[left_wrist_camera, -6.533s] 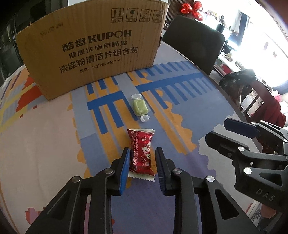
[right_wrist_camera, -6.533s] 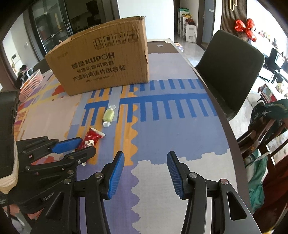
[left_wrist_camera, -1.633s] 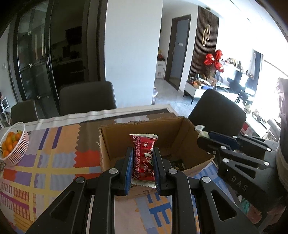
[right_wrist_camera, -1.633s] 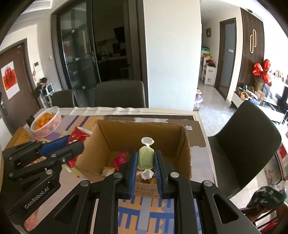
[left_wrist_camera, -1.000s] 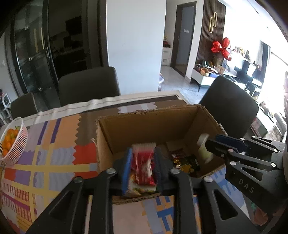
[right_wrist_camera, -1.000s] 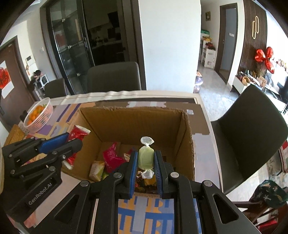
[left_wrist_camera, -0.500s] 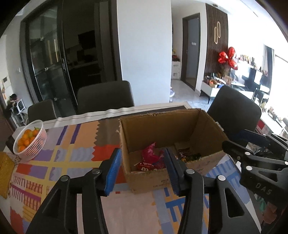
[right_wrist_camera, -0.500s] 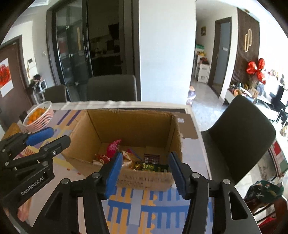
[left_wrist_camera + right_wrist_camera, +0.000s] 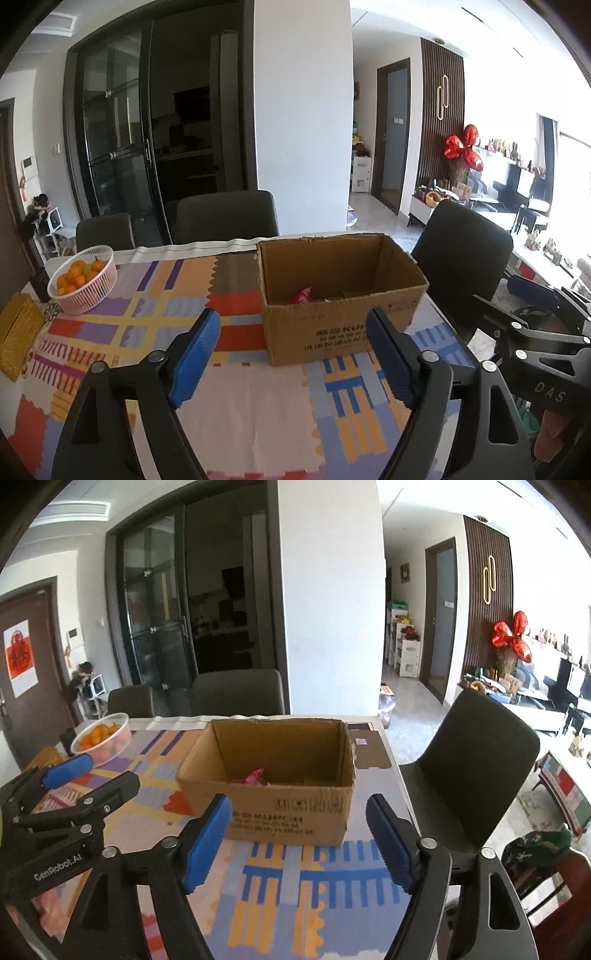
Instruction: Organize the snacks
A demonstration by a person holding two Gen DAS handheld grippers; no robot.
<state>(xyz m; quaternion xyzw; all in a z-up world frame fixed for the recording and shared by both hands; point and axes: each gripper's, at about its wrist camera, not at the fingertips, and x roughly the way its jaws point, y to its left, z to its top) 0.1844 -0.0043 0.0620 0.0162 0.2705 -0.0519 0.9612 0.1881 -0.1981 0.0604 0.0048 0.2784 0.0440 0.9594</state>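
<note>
An open cardboard box (image 9: 343, 325) stands on the patterned tablecloth; it also shows in the right wrist view (image 9: 288, 812). A red snack packet (image 9: 302, 295) peeks above its front wall, and shows in the right wrist view too (image 9: 253, 775). My left gripper (image 9: 293, 354) is open and empty, held back from the box's near side. My right gripper (image 9: 297, 838) is open and empty, also in front of the box. Each gripper shows in the other's view, the right one (image 9: 532, 317) and the left one (image 9: 74, 786).
A white basket of oranges (image 9: 83, 280) sits at the table's far left, with a yellow box (image 9: 16, 332) nearer the left edge. Dark chairs (image 9: 227, 218) stand behind the table and one (image 9: 476, 760) at its right side.
Both grippers let go of their snacks into the box, opened, and drew back and up from it. The red packet and the green candy are no longer held.
</note>
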